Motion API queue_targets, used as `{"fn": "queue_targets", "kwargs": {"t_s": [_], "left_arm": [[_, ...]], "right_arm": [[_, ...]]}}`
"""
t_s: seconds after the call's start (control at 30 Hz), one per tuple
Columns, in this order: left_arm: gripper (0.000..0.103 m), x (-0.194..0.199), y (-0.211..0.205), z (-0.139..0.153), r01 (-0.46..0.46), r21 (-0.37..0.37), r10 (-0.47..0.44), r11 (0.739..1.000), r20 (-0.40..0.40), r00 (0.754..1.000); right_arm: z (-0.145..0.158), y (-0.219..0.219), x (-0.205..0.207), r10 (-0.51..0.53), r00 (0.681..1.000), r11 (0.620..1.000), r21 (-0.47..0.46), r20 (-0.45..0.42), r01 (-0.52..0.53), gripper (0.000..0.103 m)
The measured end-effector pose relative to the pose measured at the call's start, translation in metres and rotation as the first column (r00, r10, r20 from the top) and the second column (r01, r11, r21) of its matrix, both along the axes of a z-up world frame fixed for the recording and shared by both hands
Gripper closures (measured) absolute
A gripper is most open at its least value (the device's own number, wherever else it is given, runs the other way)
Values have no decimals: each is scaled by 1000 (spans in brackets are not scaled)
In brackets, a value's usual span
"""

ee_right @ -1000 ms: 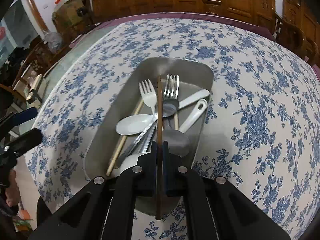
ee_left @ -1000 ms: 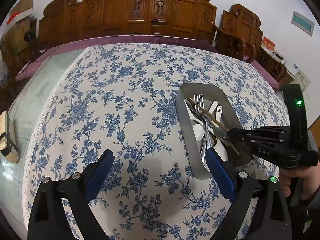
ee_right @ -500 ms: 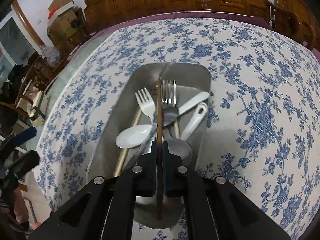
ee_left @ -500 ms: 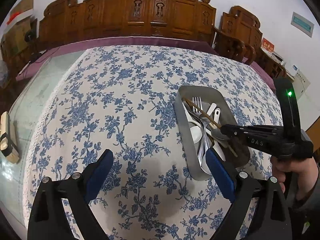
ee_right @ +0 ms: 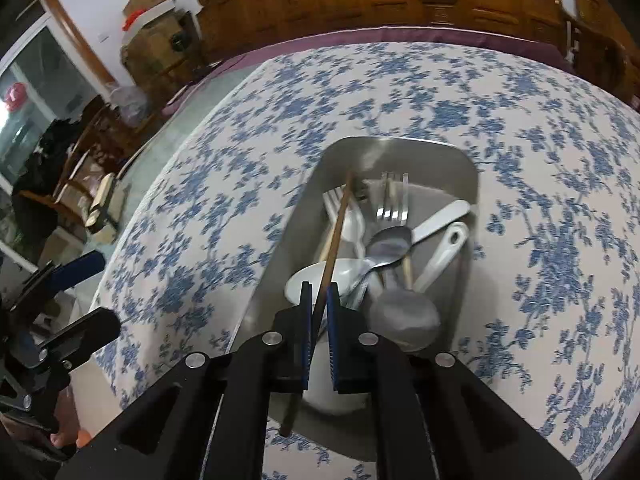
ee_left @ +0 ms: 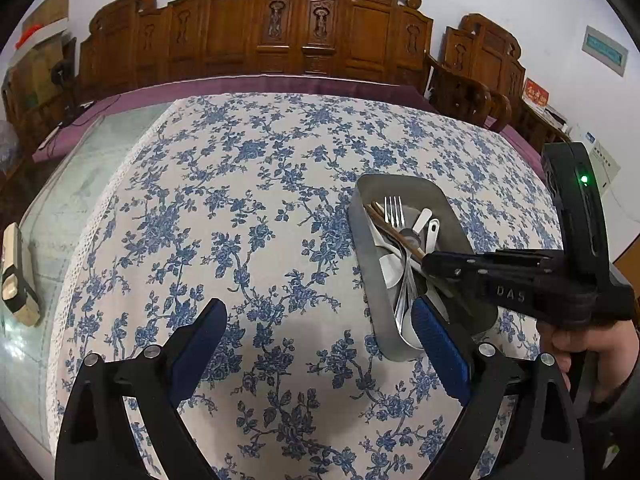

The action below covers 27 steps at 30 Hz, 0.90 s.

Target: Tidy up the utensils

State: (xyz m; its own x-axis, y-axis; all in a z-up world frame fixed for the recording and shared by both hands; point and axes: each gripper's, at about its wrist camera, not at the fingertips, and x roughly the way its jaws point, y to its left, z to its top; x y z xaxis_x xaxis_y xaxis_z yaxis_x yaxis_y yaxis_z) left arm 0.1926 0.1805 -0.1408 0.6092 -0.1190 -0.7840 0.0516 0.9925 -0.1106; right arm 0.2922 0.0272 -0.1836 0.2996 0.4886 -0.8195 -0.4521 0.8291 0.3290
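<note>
A grey metal tray (ee_left: 362, 208) (ee_right: 400, 152) on the blue floral tablecloth holds forks (ee_right: 394, 200), metal spoons (ee_right: 390, 240), white spoons (ee_right: 440, 220) and chopsticks. My right gripper (ee_right: 318, 292) (ee_left: 426, 260) is low over the near end of the tray; its jaws have parted slightly around a dark wooden chopstick (ee_right: 338, 228), which leans left with its far tip down in the tray. My left gripper (ee_left: 316, 332) is open and empty, hovering over the cloth just left of the tray.
The floral tablecloth (ee_left: 240, 200) covers a glass-topped table. A pale block-shaped object (ee_left: 16, 276) lies on the glass at the far left. Carved wooden chairs (ee_left: 312, 32) line the far side.
The right gripper's jaws have loosened around the chopstick, which has tilted to the left and dropped its tip into the tray. The left gripper has stayed open over the cloth.
</note>
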Motion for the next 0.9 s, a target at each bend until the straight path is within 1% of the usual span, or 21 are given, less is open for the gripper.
{"fn": "queue_targets", "kwargs": {"t_s": [0.1,0.33,0.63,0.73,0.8,0.83,0.87,0.9], "left_arm": [[13,0,0,0,0,-2,0,1000,1,1000],[13,-1,-10,7,5,3,-5,1000,12,1000],[13,-14,-28,25,-10,14,9,1000,46,999],[8,-22,-39,33,-18,32,16,999,65,998],[8,-30,-48,41,-24,44,20,999,85,996],[8,-34,-53,45,-28,50,23,998,92,995],[8,-38,-56,47,-31,53,26,998,99,995],[8,-42,-61,50,-34,53,28,998,108,994]], "right_arm": [[0,3,-3,19,1000,1000,-8,9,-18,92],[5,-5,-7,20,999,999,-26,36,-19,92],[37,-42,-32,-15,993,1000,-18,119,17,92],[54,-61,-48,-33,986,999,-1,161,33,91],[66,-73,-59,-43,980,999,6,193,42,81],[71,-78,-65,-48,977,999,8,209,47,78],[77,-85,-72,-54,972,999,9,229,54,71],[82,-90,-77,-60,968,998,9,242,60,61]]}}
